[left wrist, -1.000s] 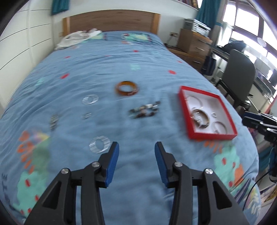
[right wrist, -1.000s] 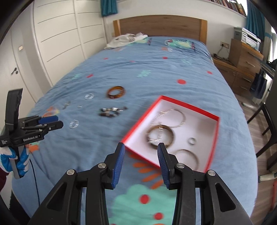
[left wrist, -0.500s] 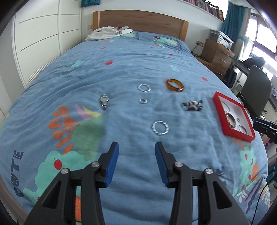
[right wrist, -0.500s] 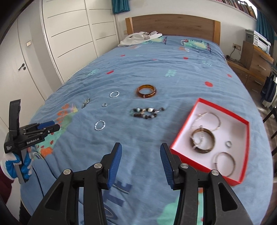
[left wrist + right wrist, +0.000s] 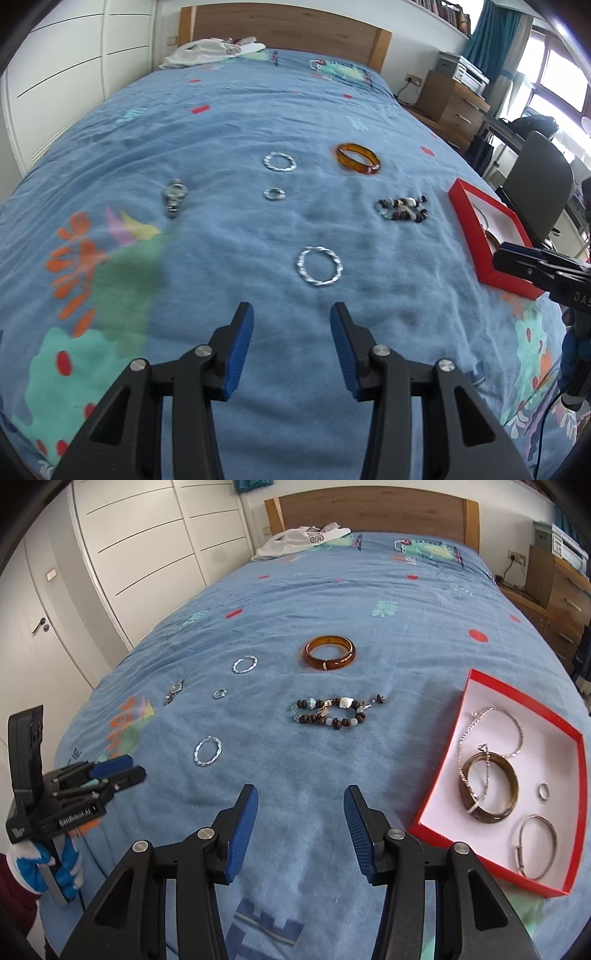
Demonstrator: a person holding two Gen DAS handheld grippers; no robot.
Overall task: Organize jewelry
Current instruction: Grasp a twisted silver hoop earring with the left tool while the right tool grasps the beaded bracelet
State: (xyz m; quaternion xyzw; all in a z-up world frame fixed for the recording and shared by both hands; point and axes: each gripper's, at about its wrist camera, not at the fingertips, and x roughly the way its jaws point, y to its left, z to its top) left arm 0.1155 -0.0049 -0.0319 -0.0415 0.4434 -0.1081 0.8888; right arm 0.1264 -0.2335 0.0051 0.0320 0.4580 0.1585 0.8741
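Claws left [image 5: 291,325] and right [image 5: 300,806] gape wide, holding nothing.

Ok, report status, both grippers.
Left gripper open, empty. Right gripper open, empty. Twisted hoop just ahead of left, nothing between. Red box partly filled.

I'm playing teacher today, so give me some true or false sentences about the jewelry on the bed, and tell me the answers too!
1. The orange bangle is inside the red box. False: it lies on the blue bedspread, apart from the box.
2. Both grippers are open and hold nothing. True: left gripper and right gripper hang over bare bedspread.
3. A watch lies on the bedspread. True.
4. The bead bracelet sits between the orange bangle and the right gripper. True.
5. The red box is empty. False: it holds a brown bangle, a chain, a small ring and a silver hoop.
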